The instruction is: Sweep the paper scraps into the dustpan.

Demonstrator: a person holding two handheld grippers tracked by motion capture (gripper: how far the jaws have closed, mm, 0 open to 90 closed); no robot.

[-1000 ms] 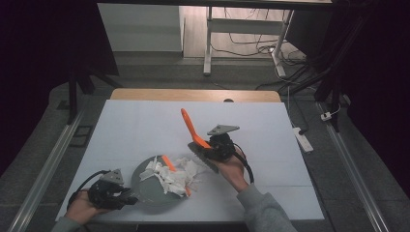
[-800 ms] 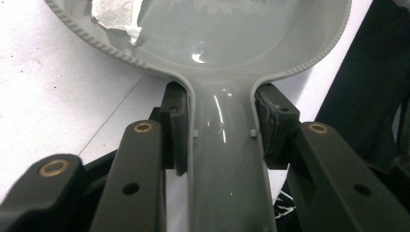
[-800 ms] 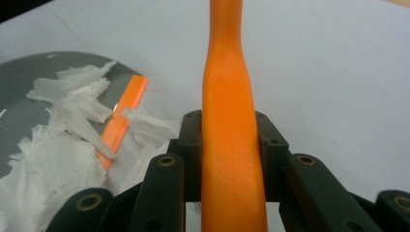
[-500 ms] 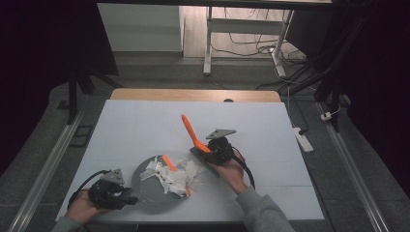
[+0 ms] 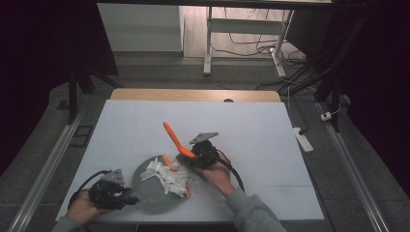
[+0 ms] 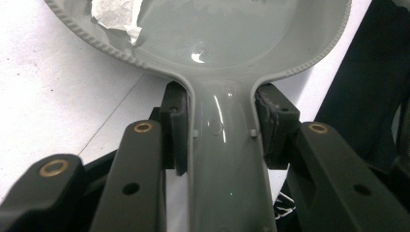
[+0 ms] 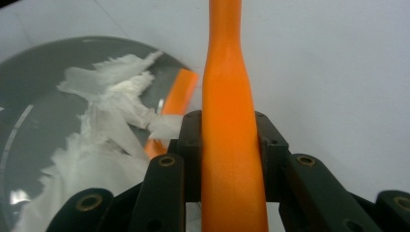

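left gripper (image 6: pixel 220 128): clamped on glossy grey dustpan (image 6: pixel 217 43) handle, beaded rim
right gripper (image 7: pixel 227 145): clamped on smooth orange brush handle (image 7: pixel 229 121)
dustpan load: torn white paper scraps (image 7: pixel 101 121)

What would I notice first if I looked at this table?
The bright orange handle, probably: it sticks up slantwise near the middle of the white table, clamped in the right gripper. Next, the heap of torn white paper scraps on a grey dustpan at the front. The left gripper pinches the pan's handle from both sides.
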